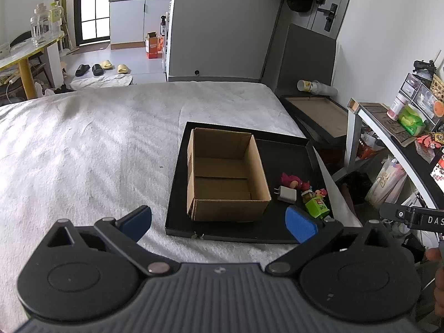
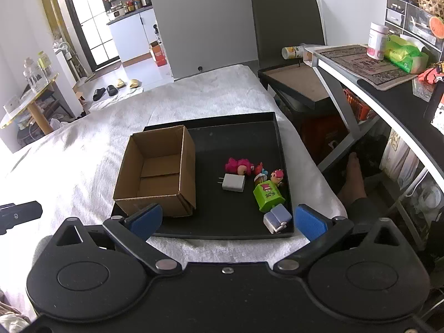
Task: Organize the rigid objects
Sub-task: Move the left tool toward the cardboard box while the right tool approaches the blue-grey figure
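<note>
The cardboard box [image 2: 158, 170] stands empty in the black tray [image 2: 283, 149], and every loose piece lies on the tray floor on the side of the box away from the left gripper [image 1: 219, 222]. So the right gripper [image 2: 227, 217] is the nearer one; the pieces sit ahead of it, between its spread fingers. Both grippers are wide apart and hold nothing.

I count one white charger plug [image 2: 233, 182], prongs pointing at the box, its long axis running across the tray toward the box; one green block toy [image 2: 268, 195]; one pale blue-and-white piece [image 2: 277, 217] at the near tray wall; one pink plush figure [image 2: 240, 166]; and roughly three tiny figurines [image 2: 270, 177], too clustered to count surely
</note>
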A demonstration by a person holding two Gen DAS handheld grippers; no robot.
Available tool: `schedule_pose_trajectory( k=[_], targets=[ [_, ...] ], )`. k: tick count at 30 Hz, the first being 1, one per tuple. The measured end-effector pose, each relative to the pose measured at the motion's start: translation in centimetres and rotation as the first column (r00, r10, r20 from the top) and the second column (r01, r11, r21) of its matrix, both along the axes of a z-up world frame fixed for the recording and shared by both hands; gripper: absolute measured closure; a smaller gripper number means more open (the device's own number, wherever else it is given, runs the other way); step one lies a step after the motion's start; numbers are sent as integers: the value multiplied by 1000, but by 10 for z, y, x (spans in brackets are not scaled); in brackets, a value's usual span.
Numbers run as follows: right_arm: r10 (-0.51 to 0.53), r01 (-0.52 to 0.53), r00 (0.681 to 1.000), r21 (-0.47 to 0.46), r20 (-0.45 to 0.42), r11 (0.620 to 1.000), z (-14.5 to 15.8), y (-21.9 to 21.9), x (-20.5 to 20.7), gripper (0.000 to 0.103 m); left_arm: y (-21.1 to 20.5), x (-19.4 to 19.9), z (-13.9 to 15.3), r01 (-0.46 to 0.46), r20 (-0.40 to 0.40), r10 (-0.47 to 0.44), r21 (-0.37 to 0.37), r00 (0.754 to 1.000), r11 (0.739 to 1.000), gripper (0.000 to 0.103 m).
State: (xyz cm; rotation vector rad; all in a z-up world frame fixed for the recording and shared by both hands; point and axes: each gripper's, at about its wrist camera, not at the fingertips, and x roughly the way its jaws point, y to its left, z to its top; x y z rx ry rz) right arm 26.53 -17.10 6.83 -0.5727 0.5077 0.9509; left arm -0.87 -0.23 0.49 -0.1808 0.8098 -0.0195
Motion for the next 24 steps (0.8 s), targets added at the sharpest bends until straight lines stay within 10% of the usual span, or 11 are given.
schedule_pose_trajectory(
  k=[24],
  targets=[
    [-6, 6, 1000, -4, 12, 1000, -1, -4, 2, 0, -1, -3, -1, -22, 1, 22, 0, 1000, 1000, 1]
  ],
)
